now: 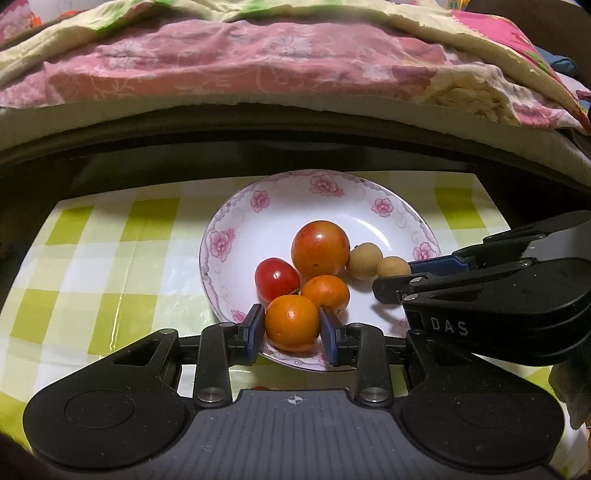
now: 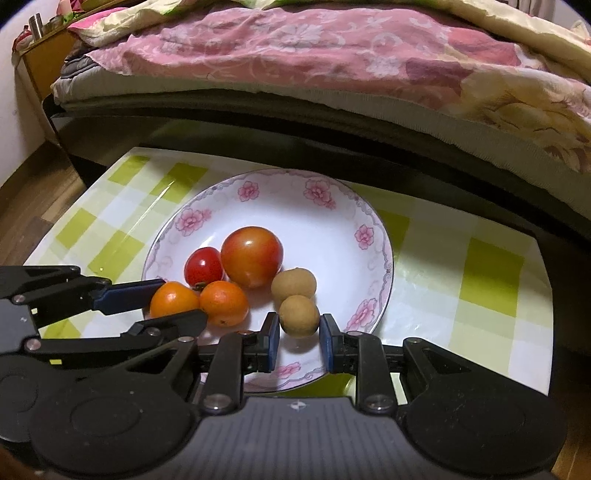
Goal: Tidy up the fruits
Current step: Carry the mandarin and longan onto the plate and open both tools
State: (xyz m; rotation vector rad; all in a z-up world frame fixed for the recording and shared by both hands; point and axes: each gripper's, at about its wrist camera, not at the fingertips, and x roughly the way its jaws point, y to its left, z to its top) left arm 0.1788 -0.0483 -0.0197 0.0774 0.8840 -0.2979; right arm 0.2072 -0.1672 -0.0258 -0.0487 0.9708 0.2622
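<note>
On the flowered plate (image 1: 229,221), an orange (image 1: 291,323) is clasped by the left hand-held gripper (image 1: 292,330). Only the right view shows the right hand-held gripper (image 2: 298,341) parted around a longan (image 2: 298,315).

A tabletop (image 2: 491,280) under a glossy green-and-white checked cloth (image 1: 110,258) fills the lower half of both views. Beyond its far edge, at twelve o'clock, stands a bed with a dark frame (image 2: 332,122) and a pale mattress edge (image 1: 406,118), heaped with a rumpled pink floral quilt (image 1: 240,62). At ten o'clock in the right wrist view, a wooden nightstand (image 2: 44,62) carries a metal cup (image 2: 36,24), with wood flooring (image 2: 33,195) below.
</note>
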